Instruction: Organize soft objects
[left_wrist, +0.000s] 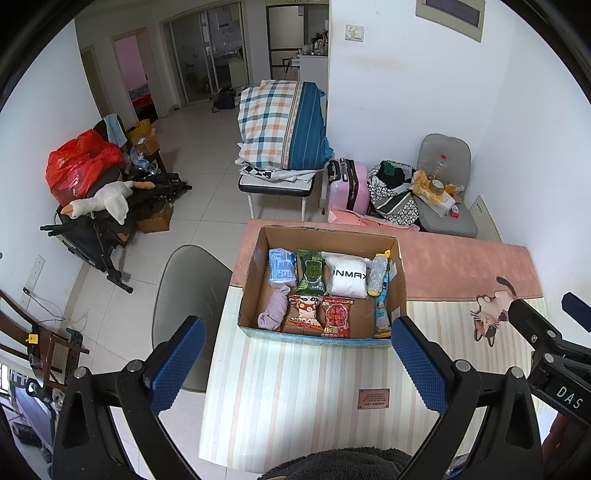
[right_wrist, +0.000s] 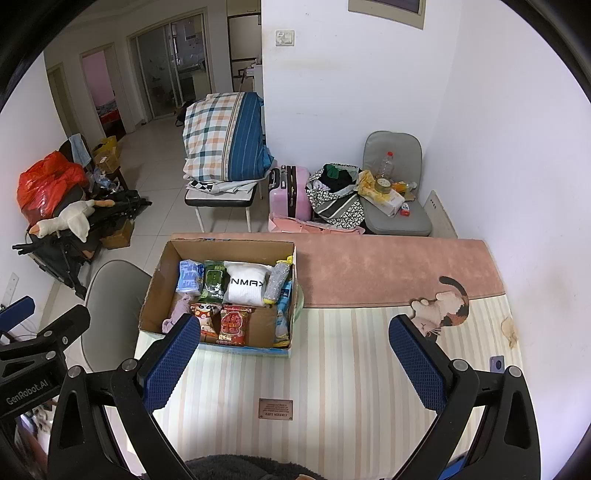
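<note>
Both claws are just hanging above the near end of the table with nothing in them. The left gripper has its two blue-padded fingers spread wide apart, and the right gripper is spread the same way, empty. Under them is the striped mat, with one small brown label sewn on near the front edge.

Farther out sits one open cardboard box, toward the left half of the table, straddling the line where the stripes meet the pink far part of the mat. Inside I count roughly eight things. Far row, left to right: one blue tissue pack, one green snack pack, one white folded cloth with black lettering, and one silvery mesh roll with yellow ends. Near row: one lilac rolled cloth, one cartoon snack bag and one red snack bag. Something blue is wedged along the right wall, hard to tell what exactly.

Right of the box, one cat picture is printed on the mat. Past the table: one pink suitcase, one grey chair piled with stuff, one plaid pillow on a stool, and one goose plush far left.
</note>
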